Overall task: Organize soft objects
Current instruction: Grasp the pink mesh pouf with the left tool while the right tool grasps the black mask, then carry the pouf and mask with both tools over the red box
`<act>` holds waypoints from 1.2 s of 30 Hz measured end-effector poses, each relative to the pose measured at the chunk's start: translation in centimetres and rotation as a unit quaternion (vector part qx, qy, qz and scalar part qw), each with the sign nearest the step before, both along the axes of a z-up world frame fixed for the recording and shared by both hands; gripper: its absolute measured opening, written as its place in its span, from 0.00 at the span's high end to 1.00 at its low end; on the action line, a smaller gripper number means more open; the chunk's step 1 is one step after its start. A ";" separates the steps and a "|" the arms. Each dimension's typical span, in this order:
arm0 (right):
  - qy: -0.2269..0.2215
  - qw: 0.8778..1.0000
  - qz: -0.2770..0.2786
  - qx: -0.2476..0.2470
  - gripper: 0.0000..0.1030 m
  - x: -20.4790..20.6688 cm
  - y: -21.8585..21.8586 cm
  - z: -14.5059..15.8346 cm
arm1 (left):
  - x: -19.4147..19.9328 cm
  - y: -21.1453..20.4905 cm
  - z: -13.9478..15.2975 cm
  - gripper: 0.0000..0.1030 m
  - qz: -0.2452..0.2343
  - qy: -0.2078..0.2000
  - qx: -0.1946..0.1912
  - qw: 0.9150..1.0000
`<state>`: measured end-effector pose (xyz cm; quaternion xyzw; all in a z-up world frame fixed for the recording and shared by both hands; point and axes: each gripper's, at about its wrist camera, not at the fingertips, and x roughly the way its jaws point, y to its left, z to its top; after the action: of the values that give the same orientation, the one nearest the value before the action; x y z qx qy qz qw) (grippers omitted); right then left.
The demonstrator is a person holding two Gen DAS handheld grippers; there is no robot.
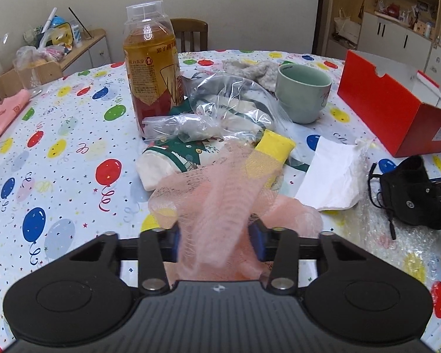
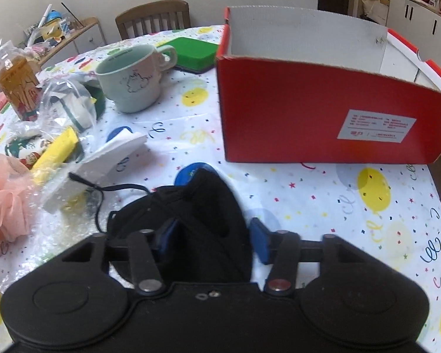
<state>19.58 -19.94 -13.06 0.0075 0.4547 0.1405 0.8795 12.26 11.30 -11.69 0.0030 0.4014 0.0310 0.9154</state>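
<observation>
Left gripper (image 1: 217, 242) is clenched on the pink mesh pouf (image 1: 220, 206) — peach-pink netting, translucent and ruffled, bunched between the blue pads and fanning forward over the tablecloth (image 1: 58, 135). Through the mesh the yellow sponge (image 1: 275, 147) shows, lying just ahead beside the printed cloth in a clear plastic bag (image 1: 220, 108). A white tissue (image 1: 332, 173) sits to the right of the sponge.

Right gripper (image 2: 211, 238) has the black face mask (image 2: 203, 206) between its blue pads. The mask is matte black fabric, folded into a peak, ear loop cord trailing left onto bubble wrap (image 2: 44, 235). The pads look pressed into the fabric on the left side; the right pad shows a sliver of gap, so the grip reads as closed on the mask but not tightly.

Red box (image 2: 323, 111) stands open-topped directly ahead of the right gripper, white inside, well apart from the mask. Pale green mug (image 2: 132, 79) and tea bottle (image 1: 151, 67) stand upright further back — neither is touched.
</observation>
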 end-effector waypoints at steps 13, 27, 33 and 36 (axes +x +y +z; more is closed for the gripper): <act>-0.036 0.999 0.005 0.031 0.91 -2.2 -0.3 3.7 | -0.7 1.0 1.5 0.84 -0.017 -0.008 -0.026 0.999; -0.107 0.991 -0.023 0.071 0.91 -4.8 -2.1 11.7 | -1.7 2.2 7.6 0.84 -0.043 -0.054 -0.061 0.996; -0.129 0.988 -0.051 0.065 0.91 -4.6 -3.5 14.2 | -0.7 0.9 10.6 0.84 -0.079 -0.073 -0.075 0.991; -0.140 0.986 -0.062 0.066 0.91 -3.9 -4.8 15.1 | 0.3 -0.4 11.7 0.84 -0.093 -0.084 -0.077 0.989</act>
<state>15.69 -24.74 2.05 0.0744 0.3153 0.1149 0.9391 12.54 10.91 -0.01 -0.0325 0.3224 -0.0855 0.9422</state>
